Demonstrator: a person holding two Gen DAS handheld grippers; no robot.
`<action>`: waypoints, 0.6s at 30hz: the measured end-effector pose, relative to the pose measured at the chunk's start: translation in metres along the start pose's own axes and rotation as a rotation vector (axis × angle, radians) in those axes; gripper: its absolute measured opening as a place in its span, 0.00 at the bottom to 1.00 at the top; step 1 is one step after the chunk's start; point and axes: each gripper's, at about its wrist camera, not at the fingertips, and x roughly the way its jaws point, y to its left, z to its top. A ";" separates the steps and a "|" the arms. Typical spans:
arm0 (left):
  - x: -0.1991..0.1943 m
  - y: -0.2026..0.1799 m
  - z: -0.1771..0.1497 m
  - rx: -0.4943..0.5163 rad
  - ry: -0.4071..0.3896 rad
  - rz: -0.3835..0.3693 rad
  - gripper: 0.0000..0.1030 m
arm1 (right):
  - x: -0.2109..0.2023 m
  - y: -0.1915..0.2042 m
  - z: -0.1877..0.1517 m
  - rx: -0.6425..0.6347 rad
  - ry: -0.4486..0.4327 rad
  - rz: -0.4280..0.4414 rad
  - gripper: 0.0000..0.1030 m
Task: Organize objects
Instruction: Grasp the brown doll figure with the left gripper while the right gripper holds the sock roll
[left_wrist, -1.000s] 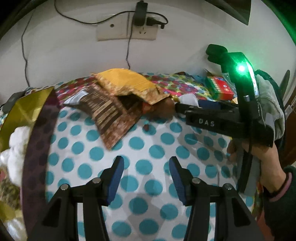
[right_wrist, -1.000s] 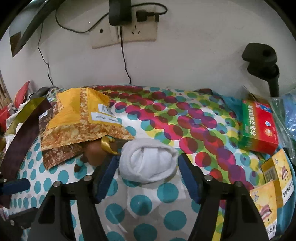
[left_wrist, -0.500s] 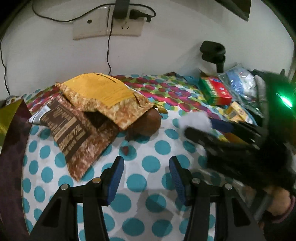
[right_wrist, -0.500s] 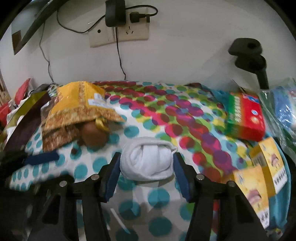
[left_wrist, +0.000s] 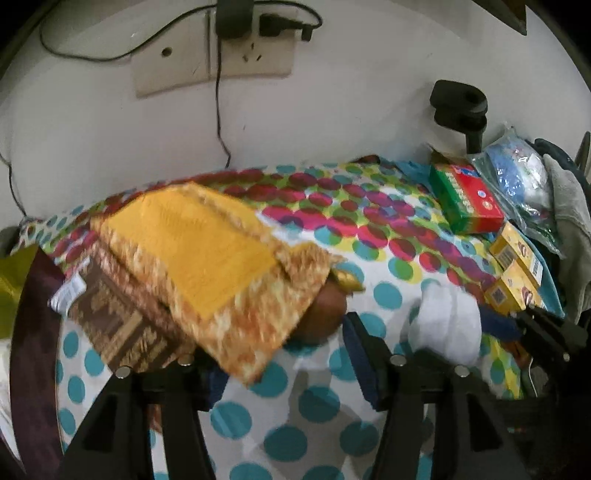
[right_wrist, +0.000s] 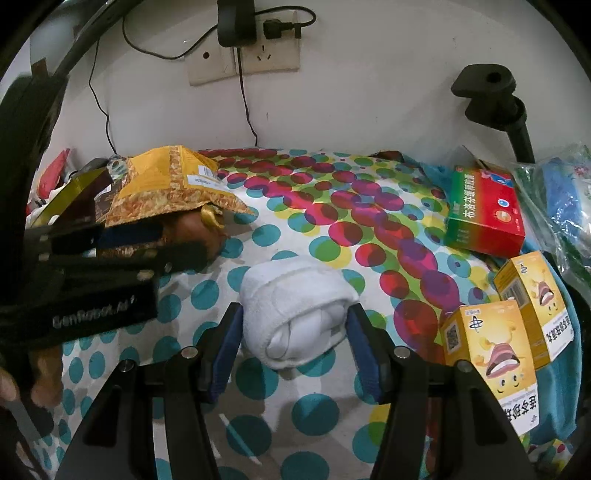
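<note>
My right gripper (right_wrist: 293, 338) is shut on a rolled white sock (right_wrist: 295, 306) and holds it just over the polka-dot cloth (right_wrist: 332, 221); the sock also shows in the left wrist view (left_wrist: 447, 326). My left gripper (left_wrist: 284, 363) is open, with the corner of an orange snack bag (left_wrist: 207, 258) between its fingers and a brown round object (left_wrist: 325, 314) just beyond. A brown snack bag (left_wrist: 118, 321) lies under the orange one. The left gripper body (right_wrist: 92, 280) shows at the left of the right wrist view.
A red-green box (right_wrist: 484, 212), two yellow boxes (right_wrist: 491, 354) and a plastic bag (right_wrist: 561, 199) line the right side. A black clamp stand (right_wrist: 491, 96) and a wall socket with cables (right_wrist: 243, 51) are at the back. A gold-maroon box (left_wrist: 26, 314) is at left.
The right gripper closed on the sock and carried it to the right. The left gripper moved forward over the orange bag's corner.
</note>
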 end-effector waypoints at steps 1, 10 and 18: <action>0.000 -0.002 0.003 0.022 -0.007 0.004 0.57 | 0.000 0.001 0.000 -0.002 0.001 0.000 0.53; 0.024 -0.012 0.024 0.124 0.016 0.011 0.61 | -0.001 0.000 0.000 0.014 0.002 0.006 0.53; 0.034 -0.011 0.019 0.118 -0.003 -0.013 0.66 | 0.001 0.002 0.000 0.016 0.003 0.003 0.53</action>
